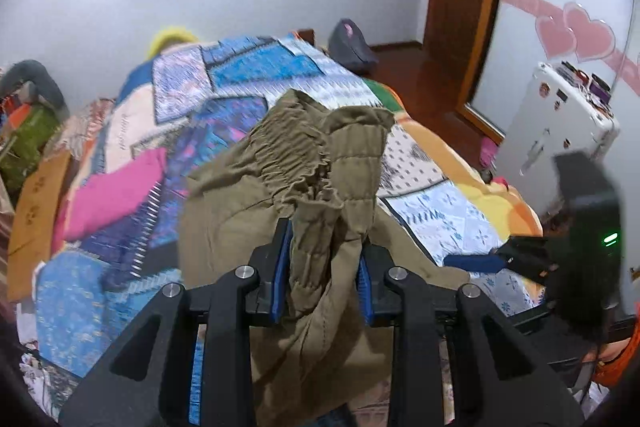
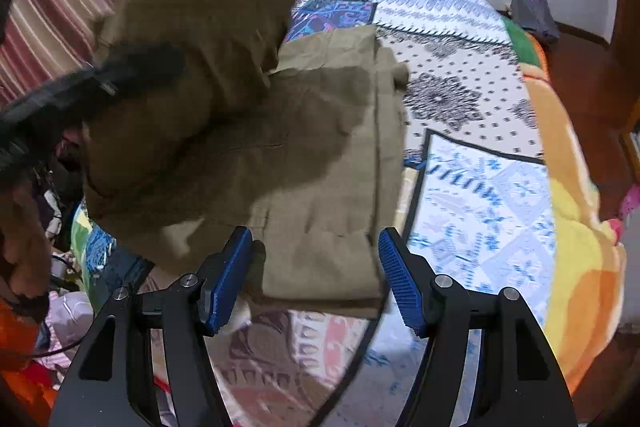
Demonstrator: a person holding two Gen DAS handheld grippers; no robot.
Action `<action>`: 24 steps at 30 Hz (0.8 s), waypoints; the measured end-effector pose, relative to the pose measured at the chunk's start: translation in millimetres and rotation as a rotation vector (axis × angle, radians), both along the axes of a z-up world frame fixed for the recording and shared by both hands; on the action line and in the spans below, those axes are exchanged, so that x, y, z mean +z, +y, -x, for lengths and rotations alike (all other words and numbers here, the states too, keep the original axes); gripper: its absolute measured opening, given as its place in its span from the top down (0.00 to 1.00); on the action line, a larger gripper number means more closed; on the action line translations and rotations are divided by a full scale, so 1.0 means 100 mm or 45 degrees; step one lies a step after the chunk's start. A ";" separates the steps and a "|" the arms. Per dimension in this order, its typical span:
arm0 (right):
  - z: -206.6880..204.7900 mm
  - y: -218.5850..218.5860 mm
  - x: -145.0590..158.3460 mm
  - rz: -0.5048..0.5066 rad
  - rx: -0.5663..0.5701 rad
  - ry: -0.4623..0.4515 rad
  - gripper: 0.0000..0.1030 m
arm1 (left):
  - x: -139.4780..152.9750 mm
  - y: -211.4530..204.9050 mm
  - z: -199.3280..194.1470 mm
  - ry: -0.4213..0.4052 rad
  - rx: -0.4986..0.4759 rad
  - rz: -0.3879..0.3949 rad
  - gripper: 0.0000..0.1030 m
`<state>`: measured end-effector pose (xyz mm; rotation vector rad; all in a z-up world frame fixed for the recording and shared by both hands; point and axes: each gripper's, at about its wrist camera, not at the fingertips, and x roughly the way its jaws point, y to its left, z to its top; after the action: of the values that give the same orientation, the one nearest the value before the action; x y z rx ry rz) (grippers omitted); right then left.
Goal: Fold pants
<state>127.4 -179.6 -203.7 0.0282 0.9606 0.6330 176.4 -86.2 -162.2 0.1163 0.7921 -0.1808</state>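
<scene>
Left wrist view has the left gripper clamped on a bunched handful of the olive pants near the gathered waistband, its jaws pinching the cloth and lifting it above the patchwork bedspread. Right wrist view shows the right gripper with its jaws spread wide and holding nothing, hovering just over the flat part of the pants, which lies on the bed close to its near edge, while the raised part hangs blurred at upper left.

Bare bedspread right of pants; pink cloth left.
</scene>
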 end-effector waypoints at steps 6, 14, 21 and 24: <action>0.06 -0.30 0.13 -0.005 -0.103 -0.038 0.39 | -0.25 -0.20 0.00 0.113 -0.055 -0.032 0.30; 0.01 -0.49 0.41 -0.041 -0.191 -0.125 0.39 | 0.08 -0.09 0.27 -0.028 -0.048 -0.008 0.23; -0.09 -0.12 0.52 -0.063 -0.087 -0.189 0.38 | 0.04 0.46 0.20 0.009 0.099 -0.036 0.23; -0.17 0.05 0.41 -0.056 -0.050 -0.166 0.38 | -0.19 0.62 0.20 0.091 0.137 -0.053 0.23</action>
<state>144.3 -174.6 -162.6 0.0445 0.8185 0.6120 156.1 -24.2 -181.1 0.1064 0.8710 -0.0668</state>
